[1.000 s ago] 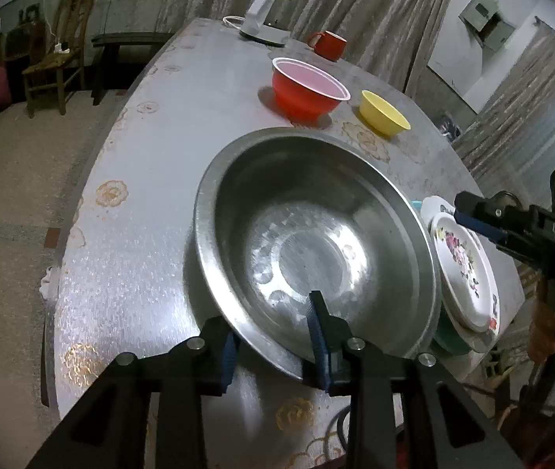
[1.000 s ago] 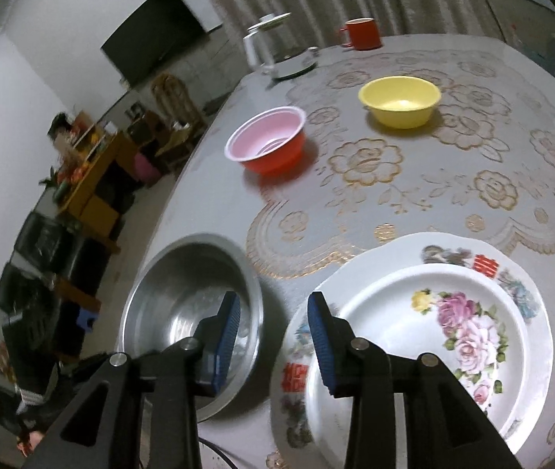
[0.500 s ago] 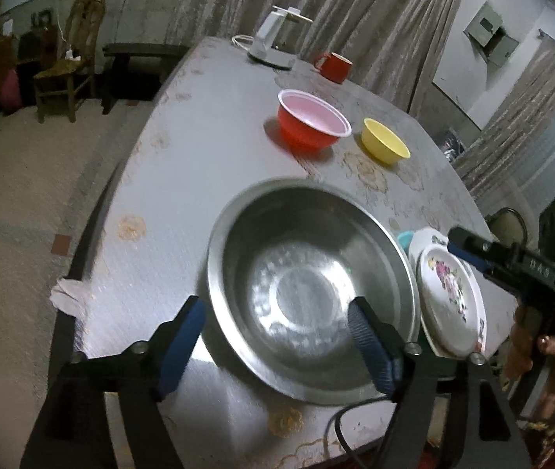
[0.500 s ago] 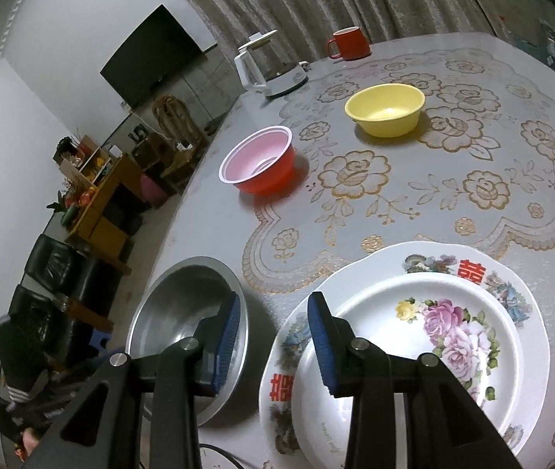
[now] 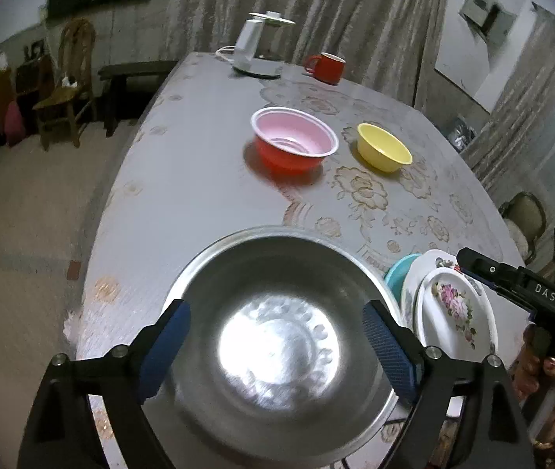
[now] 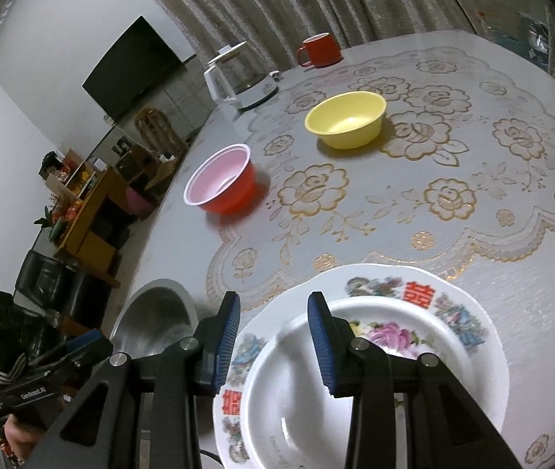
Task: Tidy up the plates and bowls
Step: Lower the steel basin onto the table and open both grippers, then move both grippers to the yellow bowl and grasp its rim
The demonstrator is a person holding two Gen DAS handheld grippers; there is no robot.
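Your left gripper (image 5: 275,332) hangs over the big metal bowl (image 5: 277,336). Its jaws are opening wide, and the blue pads (image 5: 385,348) stand apart from the bowl, so it holds nothing. Your right gripper (image 6: 273,336) sits partly open over the near rim of the small flower plate (image 6: 289,398). You cannot tell if its pads touch the rim.

The small flower plate lies on a bigger flower plate (image 6: 469,312). The metal bowl rests on the table (image 5: 199,164) near its front edge, just beside the plates. Farther back stand a red bowl (image 5: 293,142) with a pink inside and a yellow bowl (image 5: 383,152), near each other. At the far end are a white kettle (image 5: 256,49) and a red mug (image 5: 326,67). The table has a grey cloth with gold flowers. Curtains (image 5: 316,4) hang behind it.

Only your left view shows a teal plate (image 5: 400,271) peeking out under the flower plates, and a wooden chair (image 5: 68,86) on the floor. Only your right view shows the dark TV (image 6: 133,66) on the wall and a wooden shelf (image 6: 86,215) full of things.
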